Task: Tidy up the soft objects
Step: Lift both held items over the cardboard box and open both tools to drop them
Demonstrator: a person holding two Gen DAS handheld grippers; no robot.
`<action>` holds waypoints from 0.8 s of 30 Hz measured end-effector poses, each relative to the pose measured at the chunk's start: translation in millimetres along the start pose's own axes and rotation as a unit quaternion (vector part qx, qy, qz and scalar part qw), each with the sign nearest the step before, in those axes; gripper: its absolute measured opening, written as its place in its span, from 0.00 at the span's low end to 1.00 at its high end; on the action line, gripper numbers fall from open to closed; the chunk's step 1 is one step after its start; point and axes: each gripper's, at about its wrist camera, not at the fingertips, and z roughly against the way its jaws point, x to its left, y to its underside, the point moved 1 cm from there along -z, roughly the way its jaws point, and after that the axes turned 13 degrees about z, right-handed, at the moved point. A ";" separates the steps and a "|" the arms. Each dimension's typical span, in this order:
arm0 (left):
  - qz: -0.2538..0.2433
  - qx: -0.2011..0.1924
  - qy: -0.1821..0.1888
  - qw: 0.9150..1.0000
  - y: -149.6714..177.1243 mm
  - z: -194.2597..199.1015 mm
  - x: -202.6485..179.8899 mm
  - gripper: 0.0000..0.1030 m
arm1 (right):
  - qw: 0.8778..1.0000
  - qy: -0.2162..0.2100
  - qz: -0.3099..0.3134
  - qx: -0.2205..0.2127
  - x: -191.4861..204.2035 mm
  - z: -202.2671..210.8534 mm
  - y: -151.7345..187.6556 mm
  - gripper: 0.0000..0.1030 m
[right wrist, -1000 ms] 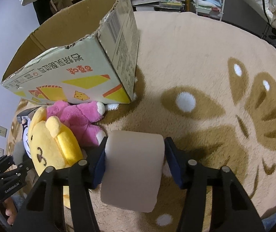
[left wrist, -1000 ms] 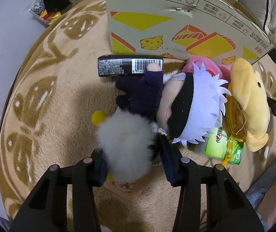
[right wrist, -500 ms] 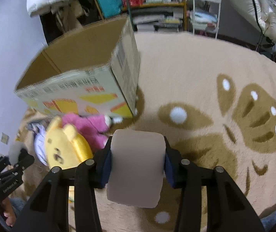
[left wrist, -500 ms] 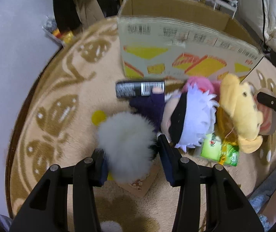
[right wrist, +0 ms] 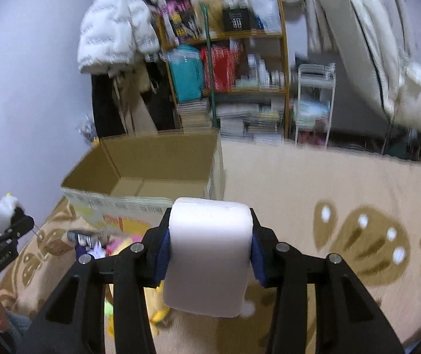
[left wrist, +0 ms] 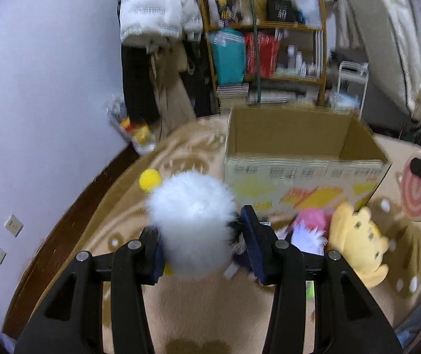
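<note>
Each claw is clamped on a soft thing, left claw [left wrist: 201, 253] on a pompom [left wrist: 191, 224], right claw [right wrist: 209, 253] on a roll [right wrist: 207, 253], and the box [left wrist: 302, 150] lies ahead at frame centre, probably nearer the left one.

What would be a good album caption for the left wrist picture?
Left tongs lift a fluffy white pompom toward the open cardboard box on a patterned rug.
</note>
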 end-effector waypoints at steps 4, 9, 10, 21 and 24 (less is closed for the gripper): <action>0.000 -0.040 0.018 0.999 -6.4 7.9 -3.3 0.43 | 0.998 0.009 0.041 -0.051 14.4 13.5 -12.9 0.46; 0.001 -0.062 0.029 0.998 -14.9 11.8 -13.4 0.43 | 0.996 -0.009 0.046 -0.079 20.0 16.7 -29.1 0.46; 0.000 -0.071 0.029 0.997 -17.7 13.0 -15.9 0.43 | 0.995 -0.014 0.042 -0.089 19.7 17.1 -31.7 0.46; -0.019 -0.126 0.047 0.991 -61.3 0.6 -48.5 0.44 | 0.988 -0.030 0.039 -0.146 17.0 -3.2 -62.8 0.46; -0.024 -0.133 0.045 0.990 -67.6 -8.8 -50.7 0.44 | 0.987 -0.034 0.040 -0.152 13.2 -10.2 -67.6 0.46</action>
